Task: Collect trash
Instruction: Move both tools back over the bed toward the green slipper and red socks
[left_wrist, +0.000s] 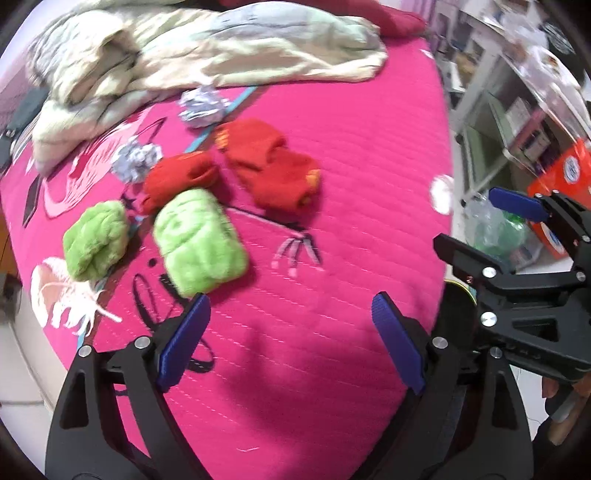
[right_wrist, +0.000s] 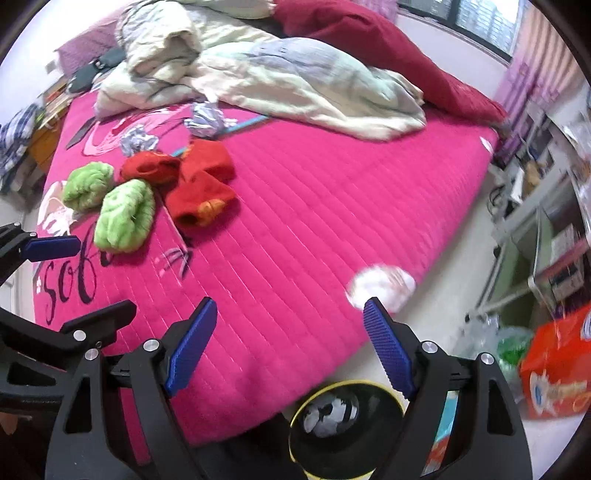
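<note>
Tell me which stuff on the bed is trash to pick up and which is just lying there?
Trash job:
- crumpled paper ball by the quilt
- second crumpled paper ball
- white paper wad at the bed's edge
- black bin on the floor, already holding paper

Just lying about:
- red socks
- green fuzzy socks
- pale quilt
- dark red pillow

Pink bedspread (right_wrist: 314, 221), green socks (right_wrist: 123, 214), red socks (right_wrist: 199, 192), rumpled quilt (right_wrist: 295, 81)

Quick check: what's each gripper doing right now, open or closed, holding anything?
Left gripper: open, empty, over the pink bedspread.
Right gripper: open, empty, above the bed's edge near the black bin.
</note>
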